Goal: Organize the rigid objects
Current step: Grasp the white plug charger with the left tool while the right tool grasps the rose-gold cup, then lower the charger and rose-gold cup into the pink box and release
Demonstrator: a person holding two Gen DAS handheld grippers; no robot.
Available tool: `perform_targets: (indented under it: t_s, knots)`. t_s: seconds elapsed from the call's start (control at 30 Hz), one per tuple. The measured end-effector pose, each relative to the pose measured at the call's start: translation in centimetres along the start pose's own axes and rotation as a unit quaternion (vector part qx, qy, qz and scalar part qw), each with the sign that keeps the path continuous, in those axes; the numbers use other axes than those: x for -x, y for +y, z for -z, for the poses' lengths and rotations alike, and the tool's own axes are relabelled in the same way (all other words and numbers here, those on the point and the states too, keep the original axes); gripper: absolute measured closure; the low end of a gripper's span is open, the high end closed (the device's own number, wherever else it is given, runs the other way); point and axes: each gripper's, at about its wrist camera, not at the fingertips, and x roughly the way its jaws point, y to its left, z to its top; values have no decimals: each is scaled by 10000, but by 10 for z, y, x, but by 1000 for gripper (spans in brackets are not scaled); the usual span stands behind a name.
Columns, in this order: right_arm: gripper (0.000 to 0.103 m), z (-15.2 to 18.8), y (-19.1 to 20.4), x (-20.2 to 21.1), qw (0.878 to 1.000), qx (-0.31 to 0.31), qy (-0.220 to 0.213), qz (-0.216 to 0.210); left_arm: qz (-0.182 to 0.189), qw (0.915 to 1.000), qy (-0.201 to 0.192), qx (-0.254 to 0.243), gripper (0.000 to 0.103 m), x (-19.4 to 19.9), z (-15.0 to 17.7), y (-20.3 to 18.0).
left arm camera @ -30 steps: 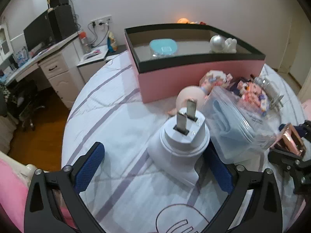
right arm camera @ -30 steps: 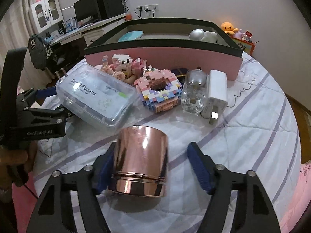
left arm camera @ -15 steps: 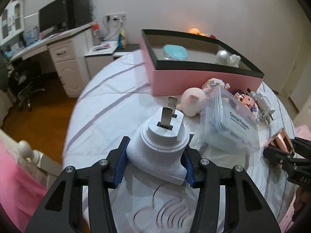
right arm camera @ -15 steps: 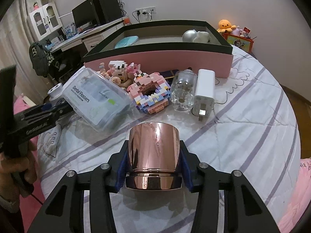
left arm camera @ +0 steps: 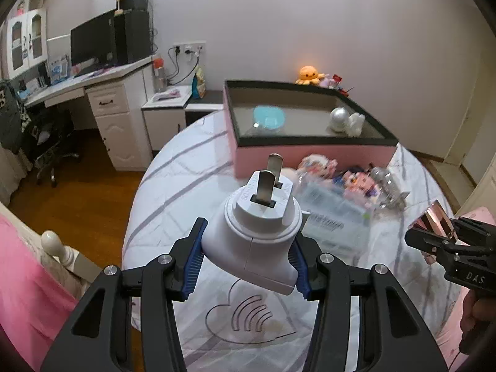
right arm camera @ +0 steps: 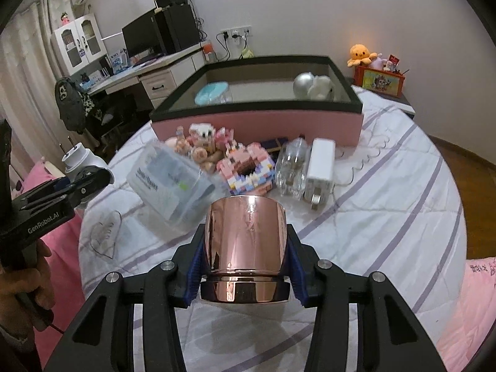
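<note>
**Both items lifted, box next**

The left hand-held gripper (left arm camera: 249, 257) is seen closed tight on the white plug adapter (left arm camera: 257, 232), blue pads pressed against both flanks, prongs pointing up and away. A second ago those fingers were spread wide with the adapter resting on the surface between them; half a second ago the clamp had been made; now the adapter is carried clear of the striped sheet (left arm camera: 186, 167), with the heart drawing visible beneath it.

The same story is told on the other side. The right hand-held gripper (right arm camera: 245, 266) is closed around the rose-gold metal cup (right arm camera: 246, 235), held on its side with the base toward the camera. It had lain between open fingers a second ago; it is now raised above the cloth.

Further out, the remaining clutter is spotted just in front of the pink box (right arm camera: 257, 124): the clear floss container (right arm camera: 173, 186), the pink block model (right arm camera: 248, 170), a glass bottle (right arm camera: 291, 167) and a white charger (right arm camera: 321, 167) touching side by side. Inside the box, a blue lid (right arm camera: 212, 91) and a silver ball (right arm camera: 302, 83) are already housed.

So two grasps are judged complete, and the carry toward the box is taken to be the step in hand. Care would be wanted over the box's raised black rim.
</note>
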Motion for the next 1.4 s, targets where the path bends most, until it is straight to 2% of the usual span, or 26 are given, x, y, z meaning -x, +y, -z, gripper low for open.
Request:
perform_targets:
  t_s: [0.17, 0.43, 0.63, 0.77, 0.9, 1.13, 1.4]
  knots:
    - [56, -23, -1, 11, 9997, 117, -233, 5, 58, 9998, -188, -83, 53, 6, -21, -8]
    - [56, -87, -7, 17, 9971, 300, -697, 37, 169, 9984, -486, -236, 53, 3, -67, -24]
    - [56, -137, -22, -4, 9966, 205, -795, 31, 319, 9974, -597, -247, 53, -19, -107, -30]
    - [56, -161, -30, -31, 9976, 146, -671, 13, 438, 9973, -530, -241, 53, -45, -132, -35]
    - [55, -171, -40, -67, 9992, 78, -400, 24, 476, 9981, -298, -268, 53, -80, -145, -43]
    - [55, -165, -54, -110, 10000, 21, 3, 55, 555, 9980, 163, -271, 53, -131, -146, -55]
    - [55, -164, -54, -123, 9996, 151, 170, 156, 532, 9972, 413, -320, 51, -157, -144, -65]
